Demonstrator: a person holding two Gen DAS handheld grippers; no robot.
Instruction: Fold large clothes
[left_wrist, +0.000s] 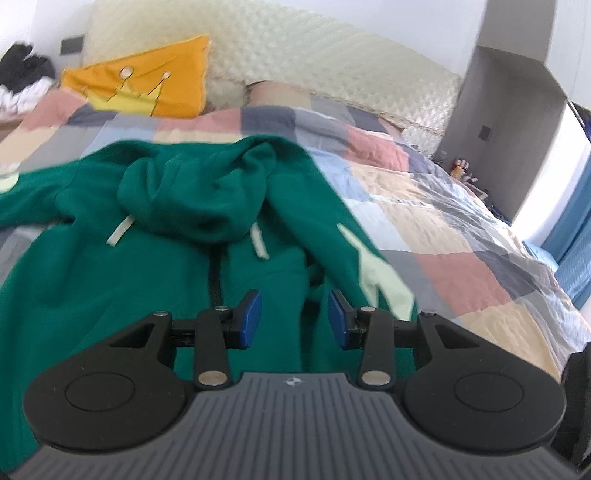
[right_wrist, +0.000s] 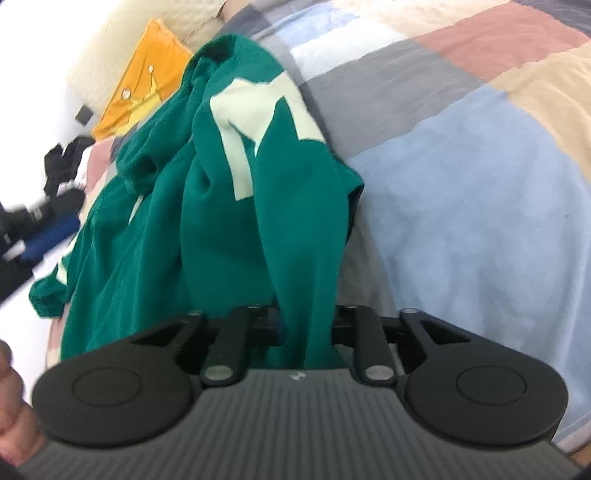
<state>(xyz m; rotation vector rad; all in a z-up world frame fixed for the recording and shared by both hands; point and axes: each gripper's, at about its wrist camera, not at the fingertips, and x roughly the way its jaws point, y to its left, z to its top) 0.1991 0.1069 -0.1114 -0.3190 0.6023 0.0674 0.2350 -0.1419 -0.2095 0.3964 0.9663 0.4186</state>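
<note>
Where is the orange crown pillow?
In the left wrist view, the orange pillow leans on the cream headboard, upper left, behind the green hoodie.

soft matt green hoodie (left_wrist: 110, 295) cloth lies on a smooth patchwork quilt (left_wrist: 461, 229).

Green hoodie (left_wrist: 110, 295) rumpled on bed, front up, zipped.
</note>
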